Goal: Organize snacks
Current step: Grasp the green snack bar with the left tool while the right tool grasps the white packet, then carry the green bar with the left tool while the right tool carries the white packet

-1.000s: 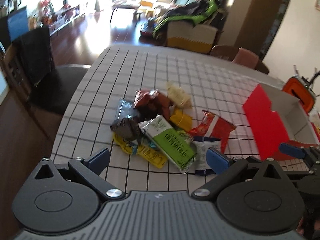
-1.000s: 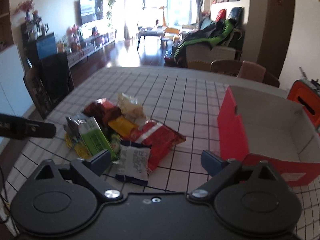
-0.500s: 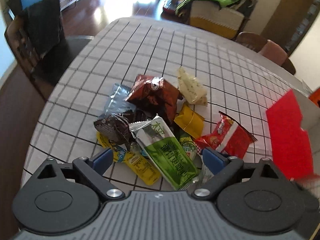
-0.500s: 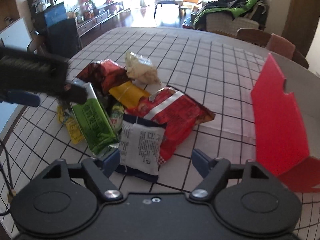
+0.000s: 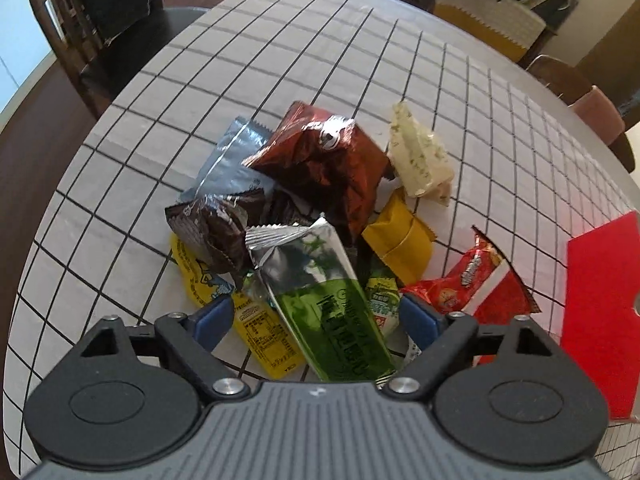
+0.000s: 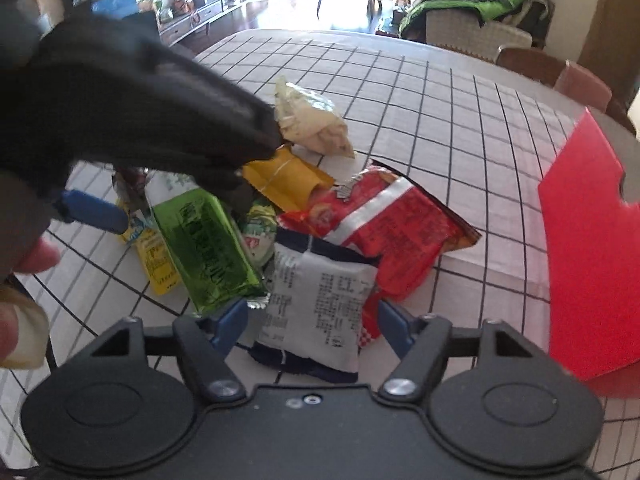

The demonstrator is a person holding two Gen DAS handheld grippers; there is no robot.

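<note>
Both of your grippers have dropped closer over the snack pile since a second ago, and both sets of jaws have just been closing. Your left gripper [image 5: 316, 322] straddles the near end of the green packet [image 5: 332, 320], jaws still apart, pads not pressing it. Your right gripper [image 6: 310, 330] brackets the white packet [image 6: 320, 304], which lies just right of the green packet; its pads sit close to the packet's sides, but no squeeze shows. Right of the green packet lie the red bag [image 6: 384, 228] and the red box [image 6: 592, 256]. Beyond it lie a yellow pouch [image 5: 400, 240], a brown foil bag [image 5: 324, 164] and a pale packet [image 5: 418, 160] on the checked tablecloth [image 5: 320, 48].
</note>
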